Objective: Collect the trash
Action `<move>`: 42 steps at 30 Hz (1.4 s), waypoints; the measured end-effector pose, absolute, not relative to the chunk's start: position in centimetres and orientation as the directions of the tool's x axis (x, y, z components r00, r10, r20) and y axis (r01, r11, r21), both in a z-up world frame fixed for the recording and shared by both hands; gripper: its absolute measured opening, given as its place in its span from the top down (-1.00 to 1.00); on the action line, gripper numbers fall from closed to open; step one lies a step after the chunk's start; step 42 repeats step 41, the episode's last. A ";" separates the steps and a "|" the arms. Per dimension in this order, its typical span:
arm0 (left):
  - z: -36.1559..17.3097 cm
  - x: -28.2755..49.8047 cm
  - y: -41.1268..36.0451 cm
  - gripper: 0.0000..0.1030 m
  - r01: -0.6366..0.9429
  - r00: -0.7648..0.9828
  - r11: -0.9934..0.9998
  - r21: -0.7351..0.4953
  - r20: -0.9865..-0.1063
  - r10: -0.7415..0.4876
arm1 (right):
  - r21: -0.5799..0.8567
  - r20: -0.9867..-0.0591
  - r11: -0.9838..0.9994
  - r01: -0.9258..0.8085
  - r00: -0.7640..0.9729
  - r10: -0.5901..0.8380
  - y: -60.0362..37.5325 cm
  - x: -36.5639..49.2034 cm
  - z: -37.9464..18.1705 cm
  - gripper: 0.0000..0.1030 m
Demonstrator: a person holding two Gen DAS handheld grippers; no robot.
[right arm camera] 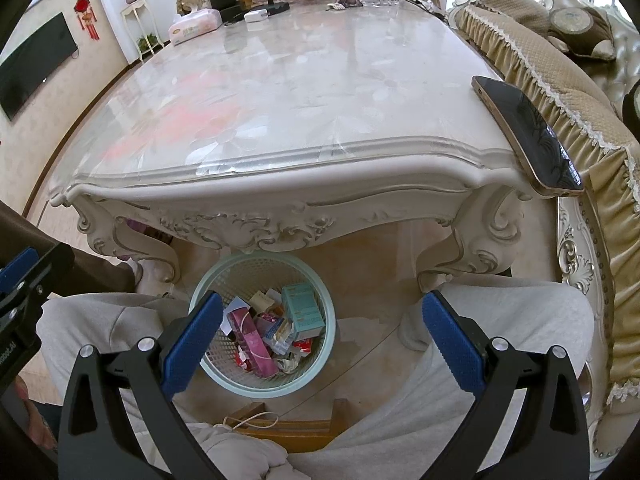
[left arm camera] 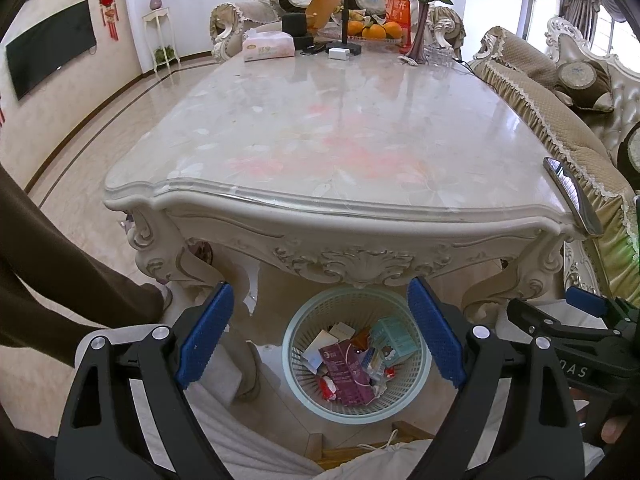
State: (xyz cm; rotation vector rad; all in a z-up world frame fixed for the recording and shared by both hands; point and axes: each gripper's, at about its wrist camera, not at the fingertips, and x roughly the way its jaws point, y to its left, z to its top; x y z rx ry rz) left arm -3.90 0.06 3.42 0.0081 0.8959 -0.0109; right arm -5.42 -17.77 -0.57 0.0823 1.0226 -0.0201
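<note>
A pale green mesh wastebasket (left arm camera: 416, 384) stands on the floor under the near edge of the ornate table; it also shows in the right wrist view (right arm camera: 328, 344). It holds several pieces of trash: a purple carton (left arm camera: 346, 372), a teal box (left arm camera: 394, 336), white cards and red wrappers. In the right wrist view the pink carton (right arm camera: 256, 340) and teal box (right arm camera: 302, 306) show. My left gripper (left arm camera: 320, 328) is open and empty above the basket. My right gripper (right arm camera: 322, 336) is open and empty above it too, and shows at the left view's right edge (left arm camera: 584, 308).
The marble table top (left arm camera: 340, 128) carries a tissue box (left arm camera: 268, 46), a fruit tray (left arm camera: 372, 30), a vase with roses (left arm camera: 424, 28) and a stand at its far end. A phone (right arm camera: 528, 132) lies on the near right corner. Sofas (right arm camera: 560, 60) flank the right. My knees (right arm camera: 500, 320) are below.
</note>
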 end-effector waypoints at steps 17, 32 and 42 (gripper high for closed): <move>3.3 -3.8 0.1 -0.68 0.012 0.621 1.000 0.006 -0.784 -0.003 | 0.059 -0.853 0.997 0.054 0.522 0.022 -17.8 -5.4 -0.6 -0.86; 3.0 -4.1 0.6 -0.68 0.004 0.636 1.000 -0.003 -0.771 -0.005 | 0.063 -0.853 0.996 0.057 0.521 0.024 -17.8 -5.4 -0.6 -0.86; 2.4 -3.6 1.0 -0.68 -0.022 0.604 1.000 -0.001 -0.797 0.012 | 0.062 -0.854 0.996 0.060 0.520 0.022 -17.7 -5.3 -0.7 -0.86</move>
